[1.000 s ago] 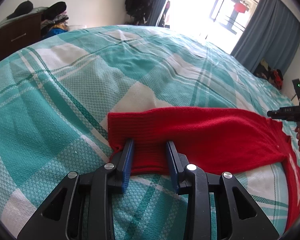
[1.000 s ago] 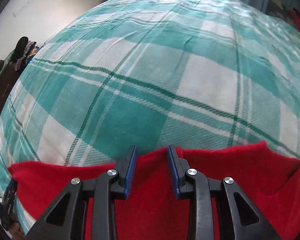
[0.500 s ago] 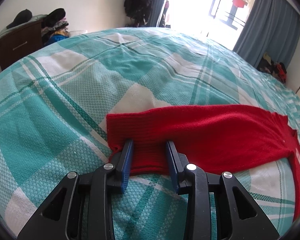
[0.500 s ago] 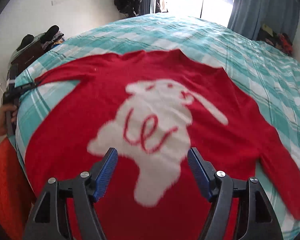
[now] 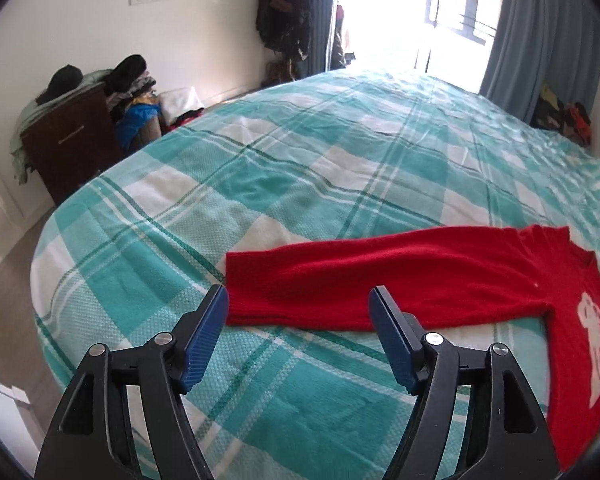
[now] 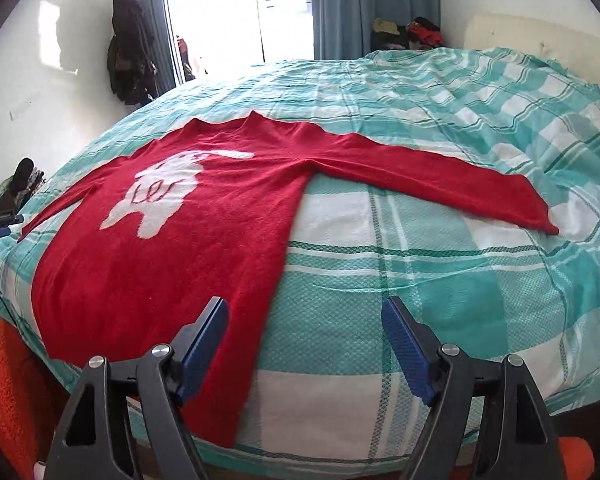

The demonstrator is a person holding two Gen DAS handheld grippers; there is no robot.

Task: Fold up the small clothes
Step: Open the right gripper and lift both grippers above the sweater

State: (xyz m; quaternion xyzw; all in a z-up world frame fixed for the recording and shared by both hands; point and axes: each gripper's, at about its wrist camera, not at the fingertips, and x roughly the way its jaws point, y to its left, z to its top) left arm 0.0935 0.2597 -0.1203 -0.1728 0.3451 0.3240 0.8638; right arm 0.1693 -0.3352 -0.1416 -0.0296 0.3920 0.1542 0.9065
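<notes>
A red sweater (image 6: 204, 216) is laid flat, front up, on a bed (image 6: 440, 280) covered with a teal and white checked blanket. A white animal figure (image 6: 160, 196) is knitted on the chest. Both sleeves are spread outward from the body: one sleeve (image 6: 440, 176) is stretched toward the right side of the bed in the right wrist view, and the other sleeve (image 5: 340, 280) is seen lying across the blanket in the left wrist view, its cuff end just ahead of the left tongs (image 5: 298, 306).

The left tongs are held wide apart, with nothing gripped between the blue pads (image 5: 204, 336); the cuff of the sleeve is seen in the gap between the two fingers, whether touched or not cannot be told. The right tongs (image 6: 304, 320) are likewise spread wide and nothing is clamped in them; the lower hem corner of the sweater is seen just behind the left-hand finger, while the blanket alone is seen behind the other.

A dark wooden dresser (image 5: 68, 144) piled with clothes is seen against the wall beyond the bed, and blue curtains (image 6: 372, 4) are hung beside a bright window. An orange fabric (image 6: 8, 392) is visible at the lower left edge of the right wrist view.
</notes>
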